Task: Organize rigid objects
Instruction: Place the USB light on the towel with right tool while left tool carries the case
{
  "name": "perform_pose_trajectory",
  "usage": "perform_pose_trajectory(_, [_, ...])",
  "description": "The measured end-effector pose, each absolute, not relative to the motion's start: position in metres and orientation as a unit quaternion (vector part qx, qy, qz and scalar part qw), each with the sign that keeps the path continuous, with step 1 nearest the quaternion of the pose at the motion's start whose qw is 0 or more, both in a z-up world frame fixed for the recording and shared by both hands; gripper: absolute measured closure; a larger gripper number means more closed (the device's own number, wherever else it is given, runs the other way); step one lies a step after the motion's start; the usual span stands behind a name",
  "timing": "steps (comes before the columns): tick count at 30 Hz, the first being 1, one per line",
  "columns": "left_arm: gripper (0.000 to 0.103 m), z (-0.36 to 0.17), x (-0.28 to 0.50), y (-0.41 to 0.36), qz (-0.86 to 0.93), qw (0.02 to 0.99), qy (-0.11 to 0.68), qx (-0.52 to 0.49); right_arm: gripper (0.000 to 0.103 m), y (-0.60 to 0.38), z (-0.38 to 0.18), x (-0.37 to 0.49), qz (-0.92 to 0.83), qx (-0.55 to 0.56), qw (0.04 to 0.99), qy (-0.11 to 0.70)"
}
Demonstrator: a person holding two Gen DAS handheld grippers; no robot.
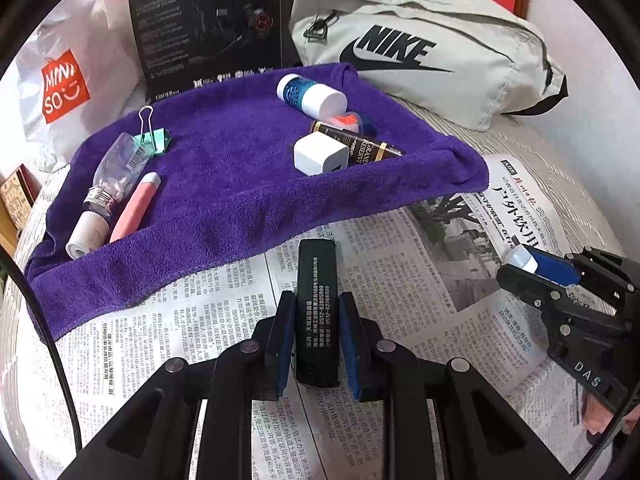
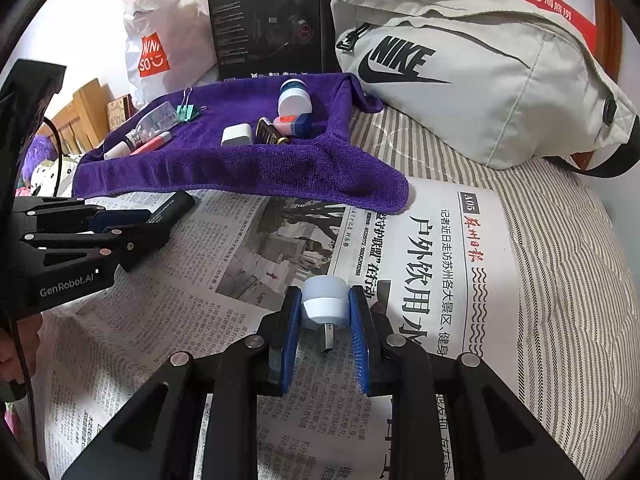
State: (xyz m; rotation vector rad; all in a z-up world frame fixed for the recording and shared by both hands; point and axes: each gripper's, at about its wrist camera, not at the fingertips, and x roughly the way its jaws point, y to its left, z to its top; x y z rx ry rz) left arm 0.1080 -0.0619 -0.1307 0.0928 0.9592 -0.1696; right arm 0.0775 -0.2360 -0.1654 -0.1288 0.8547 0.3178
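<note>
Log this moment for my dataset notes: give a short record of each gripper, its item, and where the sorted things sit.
left gripper: shut on black box, over newspaper
right gripper: shut on white USB light
purple towel: holds white charger, blue-white bottle, green binder clip, pink tube
behind towel: Nike bag

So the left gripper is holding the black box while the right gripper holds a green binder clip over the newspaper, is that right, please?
Not quite: the right gripper holds a small white USB light, as the right wrist view shows. The green binder clip lies on the purple towel. The left gripper does hold the black box.
</note>
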Motion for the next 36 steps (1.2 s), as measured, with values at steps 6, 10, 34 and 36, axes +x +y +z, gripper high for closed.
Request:
perform_pose_trajectory(6, [0.082, -0.133, 0.100, -0.062, -0.080, 0.897, 0.433, 0.051, 0.078, -0.236, -0.165, 0.078, 0.152, -0.066, 0.896, 0.412])
perform_pose_trajectory(10, [0.082, -0.133, 0.101, -0.059, -0.085, 0.896, 0.433, 0.040, 0.078, -0.235, -0.165, 0.077, 0.150, -0.071, 0.896, 0.411])
perform_pose_trajectory(34, [0.082, -0.121, 0.103, -0.038, -0.104, 0.883, 0.457, 0.007, 0.079, -0.237, -0.161, 0.078, 0.168, -0.061, 0.884, 0.432])
perform_pose_trajectory(36, [0.082, -0.116, 0.100, -0.035, -0.095, 0.888, 0.450, 0.025, 0.079, -0.236, -0.157, 0.074, 0.176, -0.067, 0.883, 0.430])
